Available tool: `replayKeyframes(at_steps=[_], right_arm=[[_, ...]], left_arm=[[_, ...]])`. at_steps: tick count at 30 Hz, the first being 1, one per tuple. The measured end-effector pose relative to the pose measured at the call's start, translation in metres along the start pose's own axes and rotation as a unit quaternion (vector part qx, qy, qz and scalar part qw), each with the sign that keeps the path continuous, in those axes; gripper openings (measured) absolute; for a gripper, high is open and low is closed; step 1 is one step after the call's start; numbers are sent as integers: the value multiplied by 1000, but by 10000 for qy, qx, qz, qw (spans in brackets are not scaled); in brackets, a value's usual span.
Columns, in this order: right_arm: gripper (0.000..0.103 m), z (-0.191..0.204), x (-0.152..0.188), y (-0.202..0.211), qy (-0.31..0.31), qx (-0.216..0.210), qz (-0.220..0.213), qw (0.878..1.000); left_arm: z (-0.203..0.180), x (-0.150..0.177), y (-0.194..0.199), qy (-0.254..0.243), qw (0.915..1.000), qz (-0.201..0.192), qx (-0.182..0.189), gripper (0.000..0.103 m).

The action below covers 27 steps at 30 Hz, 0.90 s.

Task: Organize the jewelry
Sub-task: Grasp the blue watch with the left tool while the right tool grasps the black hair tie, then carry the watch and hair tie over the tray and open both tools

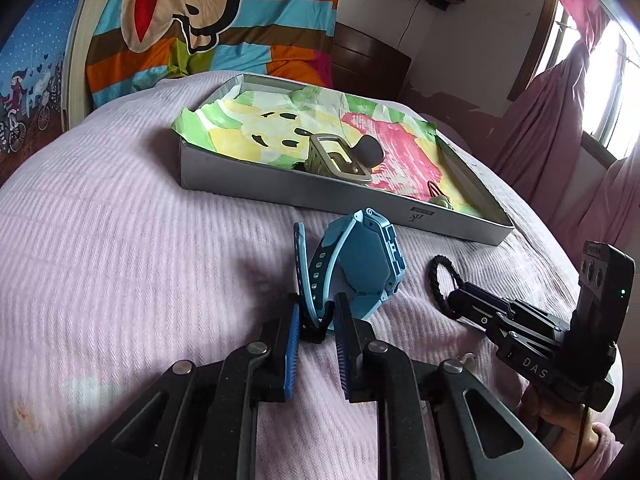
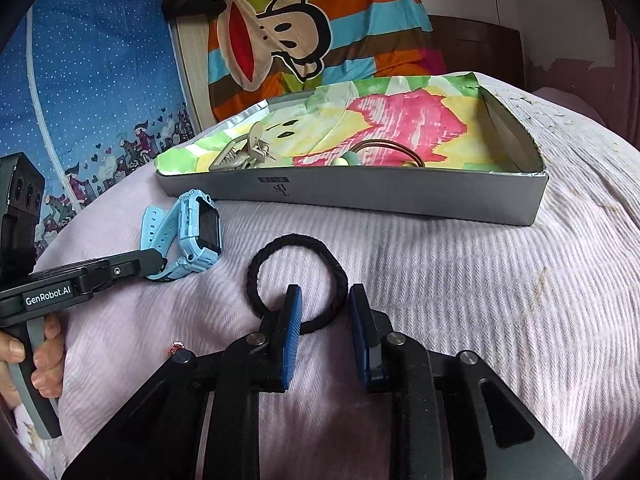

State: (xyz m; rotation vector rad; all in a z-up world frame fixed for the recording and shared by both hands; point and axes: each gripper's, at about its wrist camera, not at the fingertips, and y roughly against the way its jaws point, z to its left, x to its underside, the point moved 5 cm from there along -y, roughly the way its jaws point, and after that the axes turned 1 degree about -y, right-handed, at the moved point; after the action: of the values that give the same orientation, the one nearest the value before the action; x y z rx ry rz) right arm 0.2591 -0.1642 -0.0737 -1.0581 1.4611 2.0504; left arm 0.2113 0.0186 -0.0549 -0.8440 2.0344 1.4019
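Note:
A light blue child's smartwatch [image 1: 362,258] lies on its side on the pink bedspread, also seen in the right wrist view [image 2: 192,234]. My left gripper [image 1: 316,320] is open, its fingers on either side of the watch strap. A black braided hair tie [image 2: 298,276] lies flat on the bedspread, also in the left wrist view [image 1: 444,280]. My right gripper [image 2: 324,306] is open, its fingers straddling the near edge of the hair tie. A shallow grey box [image 1: 320,196] lined with colourful paper holds a beige hair claw [image 1: 338,158] and a brown beaded bracelet [image 2: 384,154].
A small red bead or earring [image 2: 176,346] lies on the bedspread by the right gripper. A striped cartoon-monkey blanket [image 2: 304,32] sits behind the box. A dark wooden nightstand [image 1: 366,60] and pink curtains [image 1: 560,120] stand at the far right.

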Motion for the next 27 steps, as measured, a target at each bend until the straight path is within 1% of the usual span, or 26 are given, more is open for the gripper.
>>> replayKeyframes(at_steps=[3, 5, 6, 7, 9, 13, 16, 21, 24, 27], right_arm=[[18, -1, 2, 0, -11, -17, 0, 10000], [13, 0, 2, 1, -12, -50, -17, 10000], [8, 0, 3, 1, -2, -47, -29, 10000], [6, 0, 3, 2, 17, -17, -49, 10000], [5, 3, 3, 3, 103, 67, -109, 9999], [5, 9, 3, 10, 294, 160, -303, 9990], [5, 9, 2, 18, 289, 61, -460, 9985], [5, 4, 2, 24, 181, 18, -563, 9983], [5, 3, 2, 29, 169, -8, -675, 9976], [5, -1, -1, 34, 70, -82, -785, 9969]], left_arm=[[1, 4, 5, 38, 9999, -104, 43, 14], [1, 5, 7, 55, 9998, -171, 60, 13], [0, 5, 9, 48, 9997, -222, 47, 12], [0, 5, 11, 29, 9996, -265, 15, 11], [-2, 6, 13, -24, 9994, -330, -45, 9], [-8, 8, 18, -108, 9990, -433, -25, 9], [-9, 10, 19, -100, 9990, -444, -9, 9], [-9, 11, 20, -84, 9990, -442, -40, 9], [-9, 9, 18, -48, 9994, -344, -20, 9], [-11, 1, 20, -4, 9997, -233, 49, 9]])
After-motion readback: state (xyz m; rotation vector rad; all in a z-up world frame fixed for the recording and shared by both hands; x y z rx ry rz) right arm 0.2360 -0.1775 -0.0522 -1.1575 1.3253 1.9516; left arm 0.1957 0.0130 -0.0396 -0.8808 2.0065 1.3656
